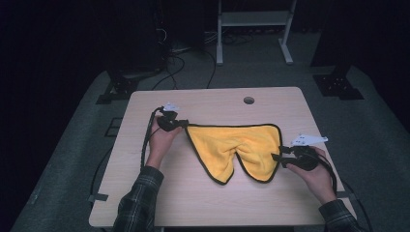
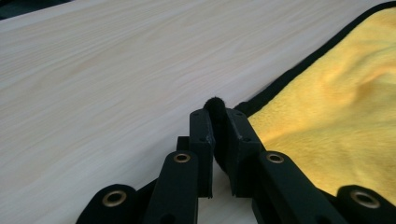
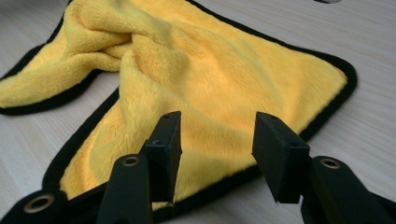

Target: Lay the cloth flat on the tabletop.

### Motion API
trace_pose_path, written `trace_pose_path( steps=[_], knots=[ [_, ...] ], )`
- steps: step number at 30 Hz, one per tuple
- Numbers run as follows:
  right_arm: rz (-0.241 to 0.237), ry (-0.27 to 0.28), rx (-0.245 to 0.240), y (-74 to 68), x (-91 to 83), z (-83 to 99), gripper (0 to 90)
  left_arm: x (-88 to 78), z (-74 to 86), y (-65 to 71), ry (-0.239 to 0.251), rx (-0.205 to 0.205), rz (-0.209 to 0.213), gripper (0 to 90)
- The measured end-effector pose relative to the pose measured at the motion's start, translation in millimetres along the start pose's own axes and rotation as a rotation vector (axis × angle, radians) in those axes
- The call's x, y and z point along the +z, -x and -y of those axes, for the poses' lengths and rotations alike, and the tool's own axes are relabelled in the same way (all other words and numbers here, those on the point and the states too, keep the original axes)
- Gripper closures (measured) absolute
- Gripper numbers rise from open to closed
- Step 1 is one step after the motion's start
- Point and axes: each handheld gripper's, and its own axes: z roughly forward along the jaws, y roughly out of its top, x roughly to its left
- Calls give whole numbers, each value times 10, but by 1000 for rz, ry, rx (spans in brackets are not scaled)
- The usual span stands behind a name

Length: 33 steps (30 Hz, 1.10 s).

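A yellow cloth with a black hem lies rumpled on the wooden table, its near edge drawn into two lobes. My left gripper is at the cloth's far left corner. In the left gripper view its jaws are shut on the black hem of that corner, with the yellow cloth spreading to the right. My right gripper is at the cloth's right edge. In the right gripper view it stands open, its jaws apart above the cloth near the hem.
A round cable hole sits near the table's far edge. Bare tabletop lies left of and beyond the cloth. A white frame and cables are on the dark floor behind the table.
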Motion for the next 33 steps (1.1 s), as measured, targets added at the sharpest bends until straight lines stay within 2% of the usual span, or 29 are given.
trace_pose_path(
  steps=[3,4,6,7,8,9,13,16,17,19,24,26,28,29,30,31,32,33],
  knots=[
    [-1,-1,-1,-2,5,1,512,-6,63,-119,-26,2,-61,814],
    [-2,-3,1,-8,8,0,512,-6,79,-143,-32,-4,-69,809],
    [-4,-5,-2,-13,17,0,511,-10,103,-150,-21,-20,-53,773],
    [-6,-6,-3,-18,22,-2,511,-24,108,-135,-13,-24,-43,700],
    [-6,-6,-3,-18,22,-2,511,-42,112,-108,-1,-26,-32,700],
    [-8,-5,-5,-25,25,-3,511,-65,114,-71,11,-28,-23,628],
    [-11,-2,-7,-40,23,-8,511,-182,140,127,50,-27,24,571],
    [-19,0,-9,-79,26,-17,511,-281,194,368,43,6,87,520],
    [-19,0,-9,-79,26,-17,511,-281,194,368,43,6,87,511],
    [-23,2,-16,-104,29,-26,511,-330,224,476,33,33,108,503],
    [-44,6,-29,-192,38,-54,511,-462,350,734,51,42,209,487],
    [-64,1,-45,-257,67,-66,519,-507,405,833,58,41,246,479],
    [-78,-3,-59,-307,85,-74,521,-540,463,937,55,56,269,477],
    [-86,-5,-60,-334,91,-77,523,-551,521,1047,51,72,286,478],
    [-86,-5,-60,-334,91,-77,523,-551,521,1047,51,72,286,479],
    [-104,-6,-73,-387,106,-83,529,-547,578,1150,44,86,305,482],
    [-104,-6,-73,-387,106,-83,529,-547,578,1150,44,86,305,483],
    [-127,-10,-86,-447,127,-83,537,-535,631,1242,33,96,325,482]
  ],
)
